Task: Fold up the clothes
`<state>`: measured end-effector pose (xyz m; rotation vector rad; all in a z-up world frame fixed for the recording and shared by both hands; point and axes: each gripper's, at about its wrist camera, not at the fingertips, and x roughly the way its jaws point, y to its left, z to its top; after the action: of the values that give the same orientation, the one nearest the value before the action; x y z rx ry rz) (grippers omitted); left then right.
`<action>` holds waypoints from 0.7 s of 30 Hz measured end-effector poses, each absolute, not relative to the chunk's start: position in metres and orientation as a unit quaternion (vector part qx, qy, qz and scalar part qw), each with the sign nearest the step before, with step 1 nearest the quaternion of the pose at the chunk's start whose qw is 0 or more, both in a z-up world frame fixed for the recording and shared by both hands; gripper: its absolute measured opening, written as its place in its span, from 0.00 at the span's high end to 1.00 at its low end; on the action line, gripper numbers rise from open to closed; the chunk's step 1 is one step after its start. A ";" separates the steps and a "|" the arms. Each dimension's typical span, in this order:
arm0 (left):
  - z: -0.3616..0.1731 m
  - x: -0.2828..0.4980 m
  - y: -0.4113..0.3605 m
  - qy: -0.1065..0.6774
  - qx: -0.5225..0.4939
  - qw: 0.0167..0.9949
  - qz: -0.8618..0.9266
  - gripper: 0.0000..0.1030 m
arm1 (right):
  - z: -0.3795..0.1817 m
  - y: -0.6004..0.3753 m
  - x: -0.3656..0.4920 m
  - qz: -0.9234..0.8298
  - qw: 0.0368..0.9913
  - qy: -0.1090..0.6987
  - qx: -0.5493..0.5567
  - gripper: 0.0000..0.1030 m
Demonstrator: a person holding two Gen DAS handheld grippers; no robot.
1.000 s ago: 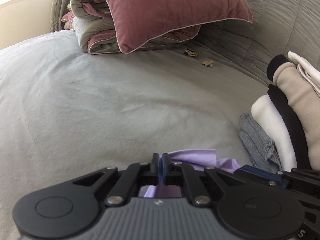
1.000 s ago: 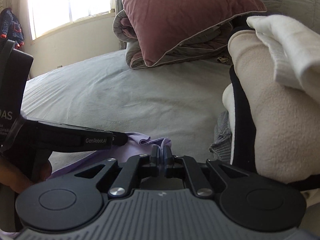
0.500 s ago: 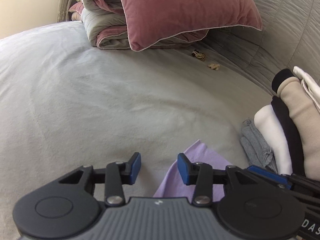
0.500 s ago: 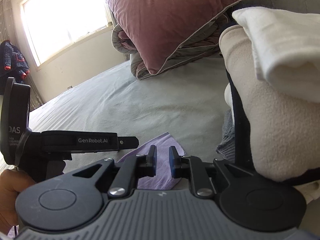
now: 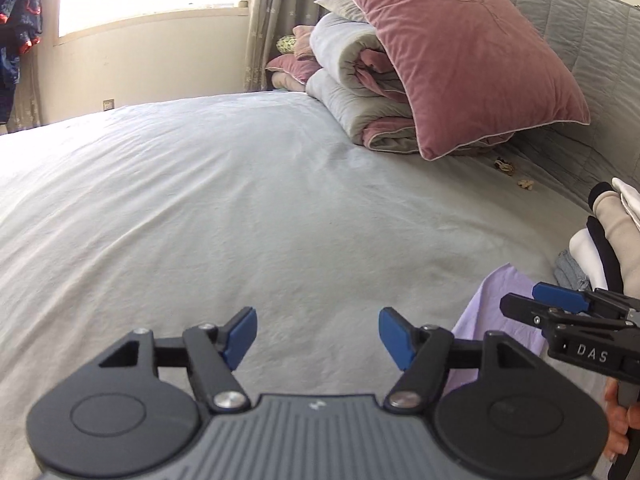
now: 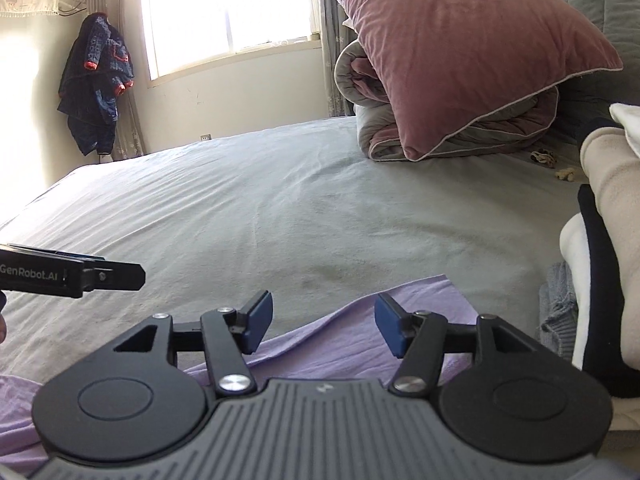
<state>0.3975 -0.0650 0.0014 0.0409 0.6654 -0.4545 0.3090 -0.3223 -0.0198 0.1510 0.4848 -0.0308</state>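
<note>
Left gripper [image 5: 318,338]: its blue-padded fingers are spread wide with nothing between them; it hangs over bare grey bedsheet [image 5: 240,220], the lilac cloth just off to its right.
Right gripper [image 6: 323,328]: likewise spread wide and holding nothing; it sits above the lilac cloth, whose far edge shows in the gap between the blue pads.
Lilac cloth [image 6: 360,344]: the garment being folded lies flat on the sheet under and in front of the right gripper, one corner pointing toward the pile of folded clothes; in the left wrist view it appears as a strip at the right, below the other gripper's fingers.
Hand: part of a hand [image 5: 620,420] grips the right gripper's handle at the right edge of the left wrist view.
Folded pile [image 6: 608,240]: on the right side of the bed, just beside the cloth, lie stacked garments: a grey knit at the bottom, then white, a dark band, a cream fleece piece and something white on top.
Pillow [image 6: 460,52]: a dusty-pink pillow leans on a rolled grey-and-pink duvet [image 6: 368,92] at the head of the bed, well apart from the cloth.
Small bits: two little brownish objects [image 5: 516,176] lie on the sheet near the grey quilted headboard [image 5: 580,60]; what they are cannot be told.
Wall: a dark blue garment [image 6: 96,84] hangs beside the bright window [image 6: 224,12].
Containers: no bin or basket is in view.
</note>
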 end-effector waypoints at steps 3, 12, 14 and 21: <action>-0.004 0.386 -0.031 0.331 0.002 0.922 -0.200 0.33 | -0.021 -0.314 0.314 0.006 0.966 0.245 0.078 0.37; -0.037 0.355 0.035 0.341 0.037 0.924 -0.170 0.33 | -0.027 -0.273 0.317 0.085 0.963 0.254 0.038 0.33; -0.044 0.351 0.044 0.347 0.046 0.921 -0.173 0.33 | -0.029 -0.262 0.318 0.102 0.961 0.256 0.023 0.32; -0.056 0.336 0.061 0.343 0.073 0.913 -0.209 0.33 | -0.036 -0.254 0.321 0.147 0.953 0.264 -0.003 0.32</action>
<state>0.3359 0.0613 -0.0563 0.1510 0.7063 -0.4316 0.3211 -0.2536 -0.0355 -0.0062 0.5358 0.2992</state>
